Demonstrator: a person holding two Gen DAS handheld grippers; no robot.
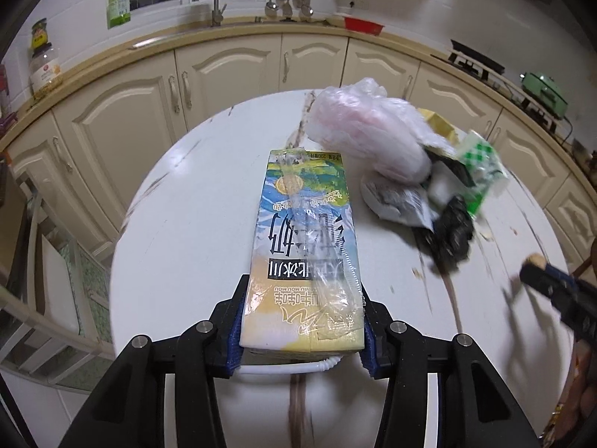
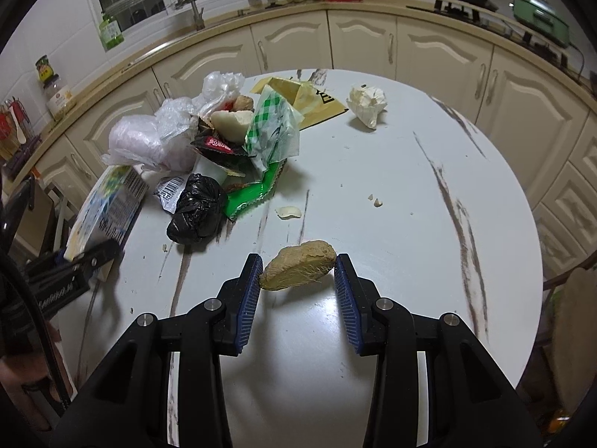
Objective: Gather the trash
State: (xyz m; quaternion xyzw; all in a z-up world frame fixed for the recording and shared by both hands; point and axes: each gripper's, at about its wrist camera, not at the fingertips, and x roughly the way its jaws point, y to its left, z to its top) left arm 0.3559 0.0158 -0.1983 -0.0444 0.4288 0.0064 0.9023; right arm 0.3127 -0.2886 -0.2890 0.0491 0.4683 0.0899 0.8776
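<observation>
Trash sits heaped on a round white table (image 1: 179, 224) with dark streaks. Left wrist view: the left hand-held gripper (image 1: 302, 321) is clamped on a milk carton (image 1: 304, 246), blue pads pressed to both long sides, carton pointing away over the table with a bent white straw (image 1: 298, 367) under its near end. Beyond it, right of centre, lie a crumpled clear plastic bag (image 1: 358, 127), a black bag (image 1: 449, 231) and a green-checked wrapper (image 1: 481, 168), blurred. The right hand-held gripper (image 1: 552, 291) shows at the right edge, also blurred. Right wrist view: the right hand-held gripper (image 2: 298, 272) holds a tan, lumpy food scrap (image 2: 300, 265) between its blue pads, both tips touching it, above the table (image 2: 429, 261). The heap lies far left: clear plastic bag (image 2: 141, 142), black bag (image 2: 197, 207), green-checked wrapper (image 2: 274, 130), yellow packet (image 2: 317, 100). A crumpled white paper (image 2: 367, 102) sits apart, right of the heap. Small crumbs (image 2: 375, 201) dot the middle. The carton (image 2: 108, 209) and left hand-held gripper (image 2: 74, 265) appear at the left edge.
</observation>
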